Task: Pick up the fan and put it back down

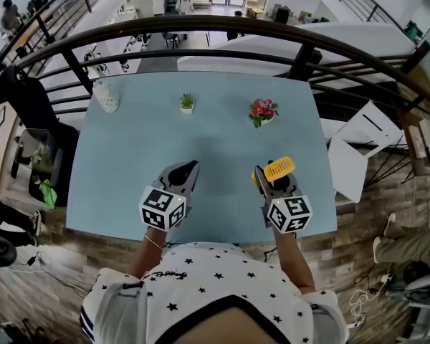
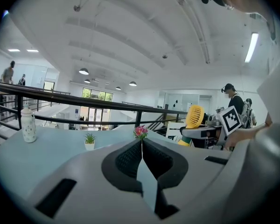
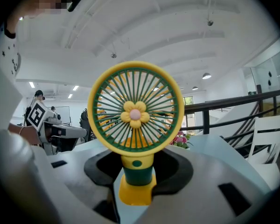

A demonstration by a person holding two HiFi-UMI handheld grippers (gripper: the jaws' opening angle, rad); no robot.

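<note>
A small yellow and green fan (image 3: 136, 113) with a flower at its hub stands upright between the jaws of my right gripper (image 3: 136, 171). The pads press on its green stem just above the yellow base. From the head view the fan (image 1: 279, 168) is over the near right part of the light blue table (image 1: 215, 142). Whether its base touches the table I cannot tell. My left gripper (image 1: 193, 165) hovers over the near left of the table, its jaws shut with nothing between them. In the left gripper view (image 2: 141, 143) the fan (image 2: 194, 117) shows off to the right.
At the table's far edge stand a white bottle (image 1: 106, 95), a small green potted plant (image 1: 187, 103) and a pot of pink flowers (image 1: 262, 111). A black railing (image 1: 222, 27) runs behind the table. White chairs (image 1: 358, 149) stand at its right.
</note>
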